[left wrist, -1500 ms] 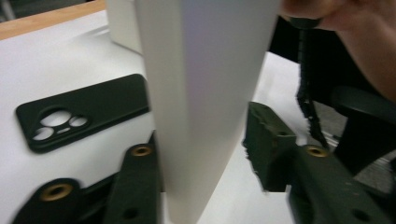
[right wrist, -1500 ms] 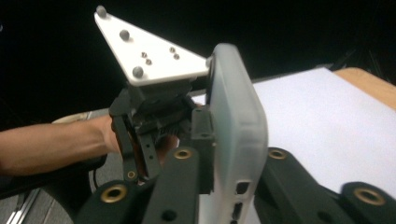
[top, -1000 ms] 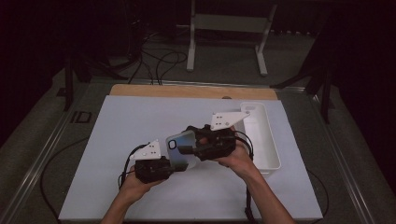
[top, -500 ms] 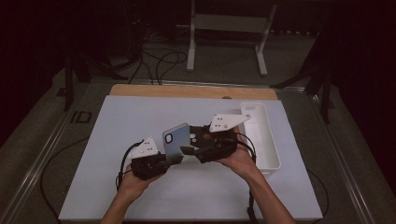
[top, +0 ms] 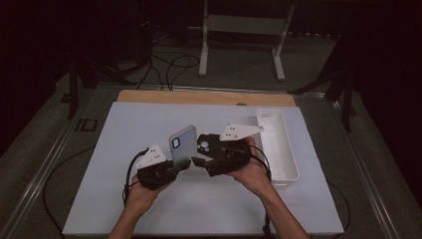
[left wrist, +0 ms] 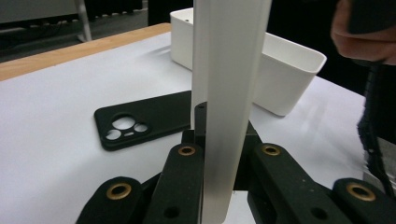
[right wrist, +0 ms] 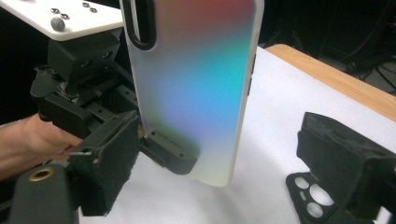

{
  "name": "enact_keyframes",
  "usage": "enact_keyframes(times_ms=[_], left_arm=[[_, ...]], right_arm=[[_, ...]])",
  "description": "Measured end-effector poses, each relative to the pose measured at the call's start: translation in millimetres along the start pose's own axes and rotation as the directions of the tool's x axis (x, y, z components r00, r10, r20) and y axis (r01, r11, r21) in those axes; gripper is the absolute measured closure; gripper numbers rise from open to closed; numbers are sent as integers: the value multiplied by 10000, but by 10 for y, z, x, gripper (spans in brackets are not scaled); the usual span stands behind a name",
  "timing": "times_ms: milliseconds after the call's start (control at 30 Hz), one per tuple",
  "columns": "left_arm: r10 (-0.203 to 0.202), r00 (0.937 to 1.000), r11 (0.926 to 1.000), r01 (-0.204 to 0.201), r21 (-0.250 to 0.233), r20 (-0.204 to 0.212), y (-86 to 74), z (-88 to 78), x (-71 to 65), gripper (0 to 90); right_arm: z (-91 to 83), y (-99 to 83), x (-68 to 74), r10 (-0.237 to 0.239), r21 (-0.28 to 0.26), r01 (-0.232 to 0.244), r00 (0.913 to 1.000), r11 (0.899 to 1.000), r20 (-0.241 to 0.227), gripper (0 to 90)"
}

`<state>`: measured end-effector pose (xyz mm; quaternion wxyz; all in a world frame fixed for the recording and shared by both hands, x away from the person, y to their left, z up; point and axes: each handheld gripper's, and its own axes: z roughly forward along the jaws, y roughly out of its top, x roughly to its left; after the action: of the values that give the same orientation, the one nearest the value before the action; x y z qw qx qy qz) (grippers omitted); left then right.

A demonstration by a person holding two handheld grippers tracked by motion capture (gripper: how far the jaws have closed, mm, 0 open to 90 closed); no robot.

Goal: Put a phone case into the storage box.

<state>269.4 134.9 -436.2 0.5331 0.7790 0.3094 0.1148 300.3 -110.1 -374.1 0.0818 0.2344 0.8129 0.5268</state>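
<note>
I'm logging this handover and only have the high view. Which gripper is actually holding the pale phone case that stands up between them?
Observer: The left one. In the left gripper view, the left gripper has its jaws shut on the pale phone case, which stands edge-on between them.
Operator: Has the right one gripped it too?
Observer: No. In the right gripper view, the right gripper is open, with its jaws spread to either side of the case.
Operator: What's the dark thing under the right gripper?
Observer: A black phone case. It lies flat on the table with its camera cut-outs showing, on the near side of the white bin.
</note>
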Motion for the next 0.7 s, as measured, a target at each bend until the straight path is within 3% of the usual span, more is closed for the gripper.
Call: enact_keyframes(times_ms=[267, 567, 700], left_arm=[[-81, 9987, 9999, 76, -108, -509, -10, 6, -10, 864], [-93, 9978, 10000, 91, -41, -652, -23, 38, -37, 864], [-30, 9978, 10000, 31, 10, -660, -32, 53, -60, 863]], right_arm=[[67, 22, 97, 149, -50, -146, 9971, 9999, 749, 82], [177, 94, 227, 82, -307, -53, 9953, 9995, 967, 83], [218, 170, 265, 309, -573, -253, 9945, 9980, 996, 88]])
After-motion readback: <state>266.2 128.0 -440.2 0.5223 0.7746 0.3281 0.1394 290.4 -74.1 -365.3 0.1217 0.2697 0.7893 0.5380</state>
